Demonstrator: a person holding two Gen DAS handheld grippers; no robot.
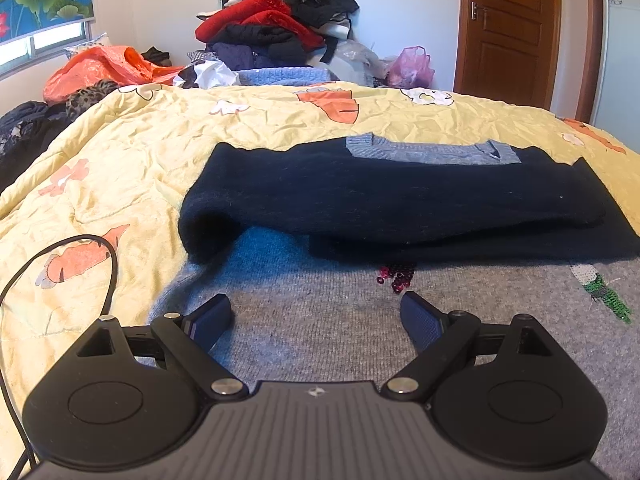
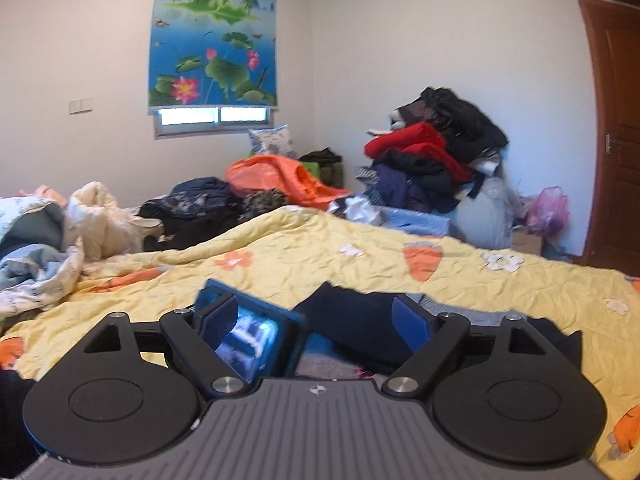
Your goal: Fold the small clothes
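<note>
A grey knit sweater point(image 1: 320, 312) lies flat on the yellow quilt point(image 1: 140, 160). Its dark navy sleeves point(image 1: 380, 196) are folded across the chest, and the grey collar point(image 1: 424, 152) points away from me. Sequin patches point(image 1: 396, 276) show on the grey front. My left gripper point(image 1: 316, 300) hovers open just above the grey lower part, with nothing between its fingers. In the right wrist view, my right gripper point(image 2: 312, 304) stands open above the near side of the sweater. Beyond it lie the navy sleeve point(image 2: 352, 320) and a blue-cased screen point(image 2: 256, 336). Its pads touch nothing.
A tall pile of red and black clothes point(image 1: 276, 20) stands past the bed's far edge, with an orange bag point(image 1: 104, 68) to its left and a pink bag point(image 1: 412, 66) to its right. A brown door point(image 1: 516, 28) is far right. A black cable point(image 1: 108, 248) loops over the quilt.
</note>
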